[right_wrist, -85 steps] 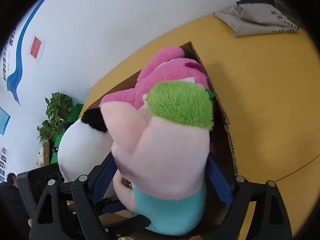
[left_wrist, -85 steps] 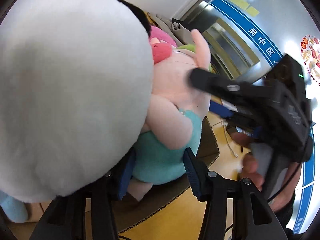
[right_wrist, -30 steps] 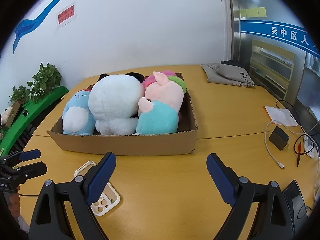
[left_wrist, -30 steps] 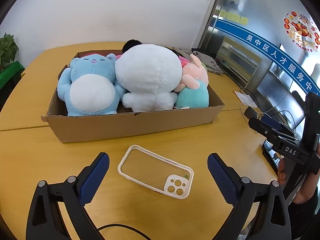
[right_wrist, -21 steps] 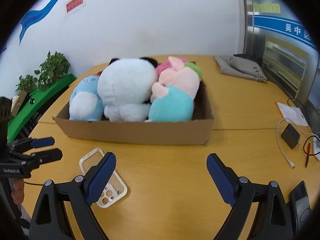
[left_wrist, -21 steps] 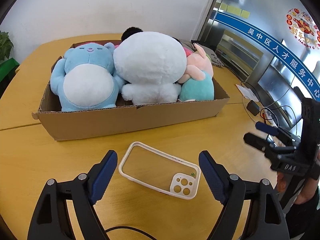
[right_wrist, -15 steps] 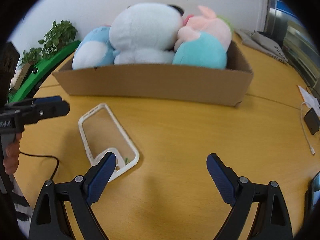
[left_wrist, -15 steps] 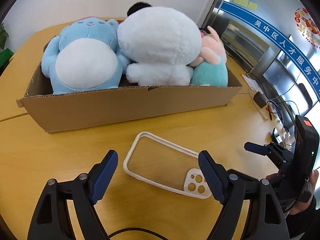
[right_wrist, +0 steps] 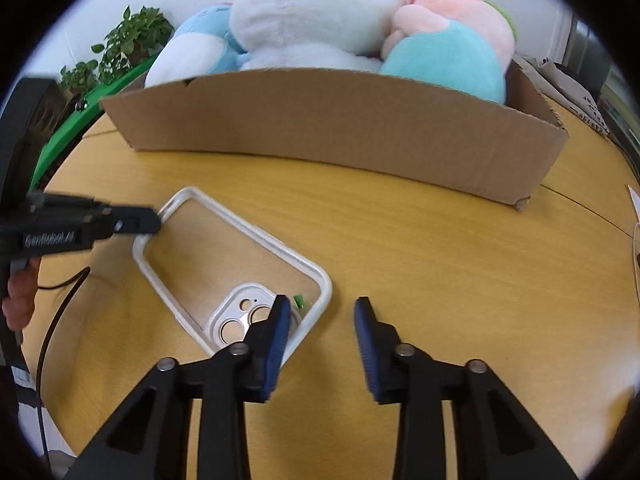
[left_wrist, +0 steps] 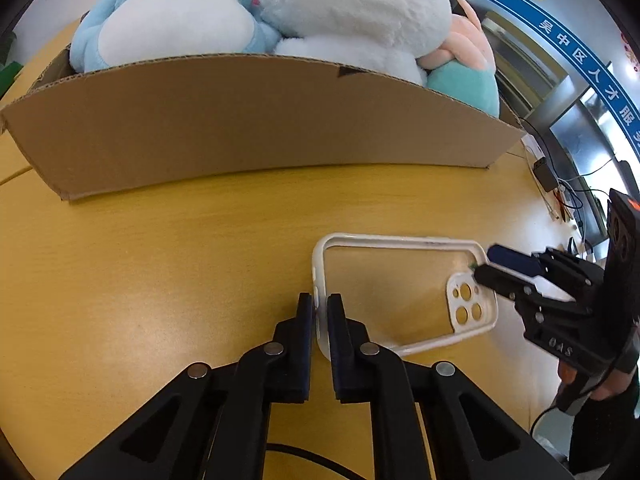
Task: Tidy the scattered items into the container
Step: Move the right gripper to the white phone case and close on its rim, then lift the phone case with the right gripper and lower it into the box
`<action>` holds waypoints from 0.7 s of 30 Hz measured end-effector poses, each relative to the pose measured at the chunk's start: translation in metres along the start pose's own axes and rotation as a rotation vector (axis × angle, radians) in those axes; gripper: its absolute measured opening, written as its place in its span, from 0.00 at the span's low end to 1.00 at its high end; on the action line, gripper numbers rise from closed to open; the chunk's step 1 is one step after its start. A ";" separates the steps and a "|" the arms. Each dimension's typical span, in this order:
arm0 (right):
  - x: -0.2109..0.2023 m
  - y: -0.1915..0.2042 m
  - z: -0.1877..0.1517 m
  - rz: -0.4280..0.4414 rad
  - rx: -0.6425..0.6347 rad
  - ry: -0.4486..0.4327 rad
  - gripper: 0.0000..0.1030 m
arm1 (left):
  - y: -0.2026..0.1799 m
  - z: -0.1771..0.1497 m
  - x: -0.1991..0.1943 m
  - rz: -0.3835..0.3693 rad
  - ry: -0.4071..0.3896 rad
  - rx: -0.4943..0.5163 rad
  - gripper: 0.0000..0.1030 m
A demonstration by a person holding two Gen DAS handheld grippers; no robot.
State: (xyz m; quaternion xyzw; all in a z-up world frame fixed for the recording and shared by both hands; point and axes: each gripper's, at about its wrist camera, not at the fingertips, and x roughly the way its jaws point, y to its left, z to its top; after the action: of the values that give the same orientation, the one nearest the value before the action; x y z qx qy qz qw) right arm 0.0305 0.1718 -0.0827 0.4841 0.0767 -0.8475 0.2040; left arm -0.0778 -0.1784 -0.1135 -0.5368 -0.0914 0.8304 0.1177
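A clear phone case with a white rim (left_wrist: 404,288) lies flat on the yellow table; it also shows in the right wrist view (right_wrist: 224,264). My left gripper (left_wrist: 319,312) is shut on the case's near rim at the end away from the camera holes. My right gripper (right_wrist: 322,320) is open around the camera end's corner, one finger inside the rim, one outside. The cardboard box (left_wrist: 240,120) behind holds a blue plush (left_wrist: 168,20), a white plush (left_wrist: 352,8) and a pink and teal plush (right_wrist: 452,48).
Cables, a charger and papers (left_wrist: 548,172) lie at the table's right edge. A green plant (right_wrist: 120,48) stands off the table to the left. A black cable (right_wrist: 60,300) runs by the left hand.
Both grippers dropped low to the table and moved in on the phone case. My left gripper went from wide open to shut on the rim. My right gripper narrowed around the camera end.
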 end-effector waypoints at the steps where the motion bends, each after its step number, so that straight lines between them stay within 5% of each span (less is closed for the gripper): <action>1: -0.002 -0.004 0.000 0.003 -0.002 -0.011 0.31 | -0.003 -0.003 -0.002 0.016 -0.002 0.011 0.07; 2: -0.004 -0.006 0.000 0.015 -0.008 -0.024 0.34 | -0.005 -0.006 -0.003 0.028 -0.004 0.015 0.07; 5: -0.019 -0.011 -0.001 0.027 -0.020 -0.073 0.64 | -0.006 -0.012 -0.006 0.025 -0.004 -0.008 0.07; 8: -0.028 -0.016 -0.006 0.028 -0.002 -0.061 0.66 | -0.006 -0.017 -0.011 0.026 -0.009 -0.024 0.07; 10: -0.023 -0.017 -0.009 0.004 -0.001 -0.024 0.60 | -0.004 -0.020 -0.014 0.029 -0.012 -0.025 0.07; 11: -0.020 -0.020 -0.005 0.004 0.003 -0.012 0.44 | -0.004 -0.021 -0.014 0.034 -0.014 -0.025 0.07; 13: -0.016 -0.019 -0.004 0.028 0.027 -0.016 0.37 | -0.003 -0.022 -0.016 0.032 -0.011 -0.023 0.07; 16: -0.006 -0.003 -0.002 0.049 0.002 0.012 0.12 | -0.002 -0.022 -0.015 0.037 -0.012 -0.022 0.07; 21: -0.016 0.000 0.002 0.048 0.005 -0.036 0.10 | 0.002 -0.020 -0.034 -0.006 -0.063 -0.055 0.06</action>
State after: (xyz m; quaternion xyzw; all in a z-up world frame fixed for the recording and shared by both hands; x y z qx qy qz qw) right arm 0.0358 0.1754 -0.0678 0.4709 0.0591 -0.8512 0.2241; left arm -0.0460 -0.1898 -0.0926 -0.5132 -0.1193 0.8437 0.1025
